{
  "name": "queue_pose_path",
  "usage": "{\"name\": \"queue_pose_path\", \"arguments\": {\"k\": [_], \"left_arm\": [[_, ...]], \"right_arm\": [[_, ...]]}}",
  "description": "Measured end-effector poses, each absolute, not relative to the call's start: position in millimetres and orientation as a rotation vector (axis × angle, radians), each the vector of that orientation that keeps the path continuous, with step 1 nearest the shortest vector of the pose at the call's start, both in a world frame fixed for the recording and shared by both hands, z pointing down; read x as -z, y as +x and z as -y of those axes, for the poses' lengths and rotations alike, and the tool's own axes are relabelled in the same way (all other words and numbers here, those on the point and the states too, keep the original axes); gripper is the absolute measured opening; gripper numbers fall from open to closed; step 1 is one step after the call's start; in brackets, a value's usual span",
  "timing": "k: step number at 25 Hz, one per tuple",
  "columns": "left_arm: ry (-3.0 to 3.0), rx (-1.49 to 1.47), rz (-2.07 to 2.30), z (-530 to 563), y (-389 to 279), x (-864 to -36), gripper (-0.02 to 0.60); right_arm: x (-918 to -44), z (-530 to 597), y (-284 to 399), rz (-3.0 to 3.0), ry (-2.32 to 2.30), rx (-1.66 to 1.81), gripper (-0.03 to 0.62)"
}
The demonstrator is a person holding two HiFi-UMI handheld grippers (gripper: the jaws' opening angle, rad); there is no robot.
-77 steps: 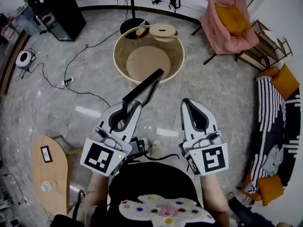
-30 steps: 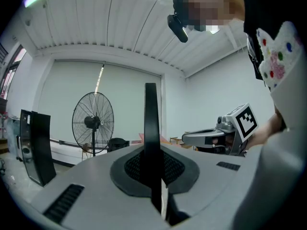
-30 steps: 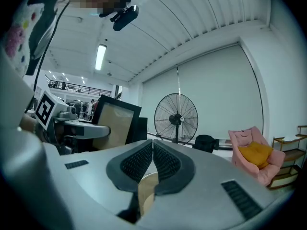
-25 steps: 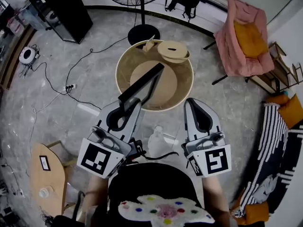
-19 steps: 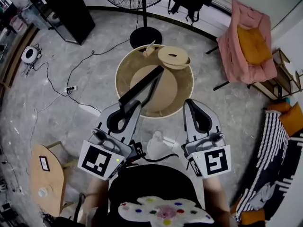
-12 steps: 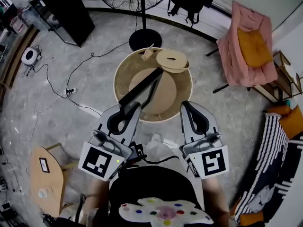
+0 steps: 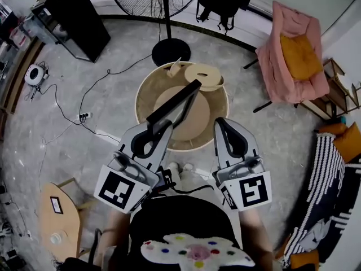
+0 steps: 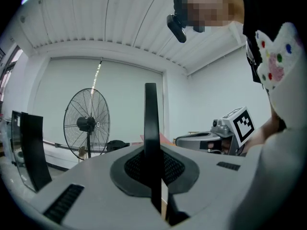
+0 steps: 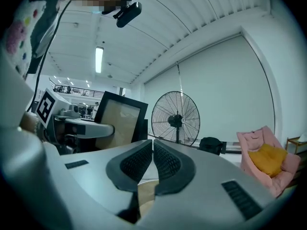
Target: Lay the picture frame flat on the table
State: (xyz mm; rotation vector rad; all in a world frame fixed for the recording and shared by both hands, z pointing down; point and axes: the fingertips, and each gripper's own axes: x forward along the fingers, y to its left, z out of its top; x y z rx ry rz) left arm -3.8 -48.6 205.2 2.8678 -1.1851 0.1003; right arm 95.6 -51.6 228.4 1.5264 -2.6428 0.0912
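Observation:
A black picture frame [image 7: 174, 102] stands tilted on edge, its lower end clamped in my left gripper [image 7: 155, 126], which is shut on it. It hangs over the near part of a round wooden table [image 7: 145, 89] with a raised rim. In the left gripper view the frame [image 8: 151, 123] shows edge-on between the jaws of the left gripper [image 8: 152, 152]. My right gripper [image 7: 223, 123] is held beside it to the right, shut and empty. From the right gripper [image 9: 153, 145] the frame's tan panel [image 9: 120, 121] is visible at the left.
A round wooden piece with a hole [image 7: 204, 75] and a small object [image 7: 173, 68] sit at the table's far rim. A standing fan [image 7: 169, 47], a black cabinet [image 7: 73, 18], a pink chair [image 7: 293, 44], floor cables [image 7: 84, 114] and a small side table [image 7: 59, 224] surround it.
Over three seconds I have come nearer to the round table, so the held frame now hangs over its near part. In the last second both grippers have barely moved.

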Motion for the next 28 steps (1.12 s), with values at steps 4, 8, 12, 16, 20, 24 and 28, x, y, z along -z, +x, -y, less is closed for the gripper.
{"name": "queue_pose_path", "arguments": {"k": [4, 8, 12, 16, 20, 24, 28], "left_arm": [[2.876, -0.073, 1.113, 53.2, 2.6, -201.0, 0.023], [2.909, -0.046, 1.062, 56.3, 4.7, -198.8, 0.023], [2.856, -0.089, 1.024, 57.1, 3.2, -206.9, 0.023], [2.867, -0.078, 0.962, 56.9, 5.5, -206.7, 0.023], [2.874, -0.051, 0.882, 51.7, 8.4, -206.4, 0.023], [2.885, -0.006, 0.819, 49.9, 10.1, -204.0, 0.023], [2.857, -0.004, 0.786, 50.2, 7.6, -207.6, 0.023]], "right_arm": [[-223.1, 56.3, 88.5, 2.687, 1.518, -0.117, 0.037], [-221.6, 60.4, 78.8, 2.707, 1.490, -0.107, 0.040], [-225.1, 63.2, 63.0, 2.738, 1.387, -0.117, 0.123], [-225.0, 68.8, 57.8, 2.763, 1.360, -0.128, 0.135], [-222.5, 68.7, 56.3, 2.793, 1.345, -0.134, 0.135], [-221.6, 66.8, 52.7, 2.838, 1.298, -0.173, 0.135], [-223.6, 66.8, 51.8, 2.841, 1.301, -0.196, 0.133]]}}
